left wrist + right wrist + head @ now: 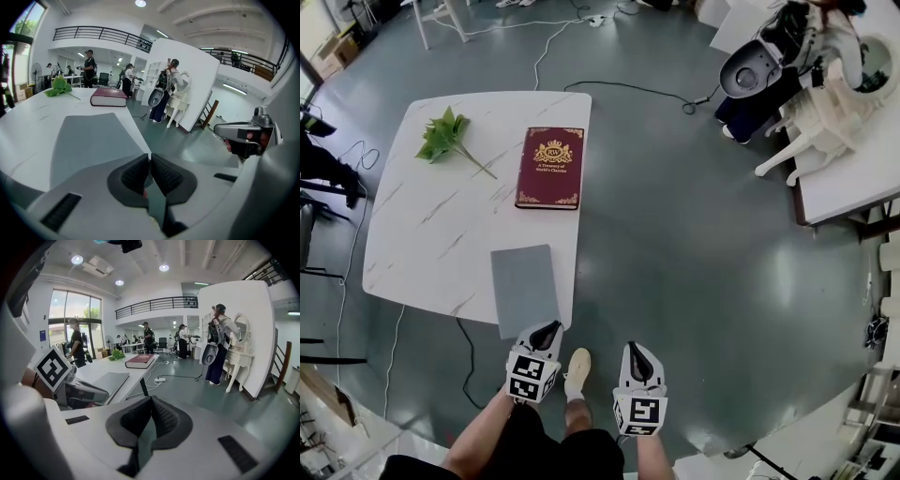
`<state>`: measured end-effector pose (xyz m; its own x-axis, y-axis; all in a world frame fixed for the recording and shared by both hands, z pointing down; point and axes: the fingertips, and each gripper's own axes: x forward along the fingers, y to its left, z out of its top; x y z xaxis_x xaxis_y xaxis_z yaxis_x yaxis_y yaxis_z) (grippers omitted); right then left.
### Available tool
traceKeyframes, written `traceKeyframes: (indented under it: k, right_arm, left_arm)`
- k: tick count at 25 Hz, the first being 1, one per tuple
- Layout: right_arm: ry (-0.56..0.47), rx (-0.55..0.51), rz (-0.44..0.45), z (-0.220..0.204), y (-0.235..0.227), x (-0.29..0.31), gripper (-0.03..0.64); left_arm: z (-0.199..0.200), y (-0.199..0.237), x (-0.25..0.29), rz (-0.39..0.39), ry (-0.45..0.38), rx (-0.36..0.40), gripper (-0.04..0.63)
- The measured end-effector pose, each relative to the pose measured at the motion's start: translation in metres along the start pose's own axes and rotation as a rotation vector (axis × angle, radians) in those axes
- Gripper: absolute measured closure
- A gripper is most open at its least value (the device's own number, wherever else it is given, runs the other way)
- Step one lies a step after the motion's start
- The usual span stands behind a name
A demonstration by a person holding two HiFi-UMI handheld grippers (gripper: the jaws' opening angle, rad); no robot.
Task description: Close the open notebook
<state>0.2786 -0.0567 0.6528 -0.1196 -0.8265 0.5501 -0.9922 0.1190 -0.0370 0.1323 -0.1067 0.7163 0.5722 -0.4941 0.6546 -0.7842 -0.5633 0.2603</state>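
Flat grey rectangular notebook (pixel 525 289) on veined, white marble-look table (pixel 422 244), round-cornered.

The white table (pixel 422 244) holds a grey notebook (pixel 525 286) just ahead of the fingers (pixel 551 329) of the left gripper (pixel 546 334). Farther ahead lie a red book (pixel 550 167) and, leftward, a green sprig (pixel 445 136).

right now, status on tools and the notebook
Left tool shut, empty. Right tool shut, empty. Grey notebook closed, flat at table edge. Nothing on it.
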Motion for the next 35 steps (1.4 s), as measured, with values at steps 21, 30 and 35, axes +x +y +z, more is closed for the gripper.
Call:
traceKeyframes:
  k: [21,30,35]
  right_arm:
    - [-0.05,-0.032,0.001,0.019,-0.005,-0.034,0.601]
    - [-0.153,-0.058,0.046,0.07,0.007,-0.058,0.601]
    - [-0.243,-0.055,0.095,0.11,0.025,-0.076,0.601]
  left_arm:
    - [0.036,-0.033,-0.03,-0.026,-0.123,0.027,0.385]
    - [0.083,-0.037,-0.09,0.049,-0.253,0.054,0.387]
    - [0.116,-0.041,-0.145,0.099,-0.352,0.078,0.393]
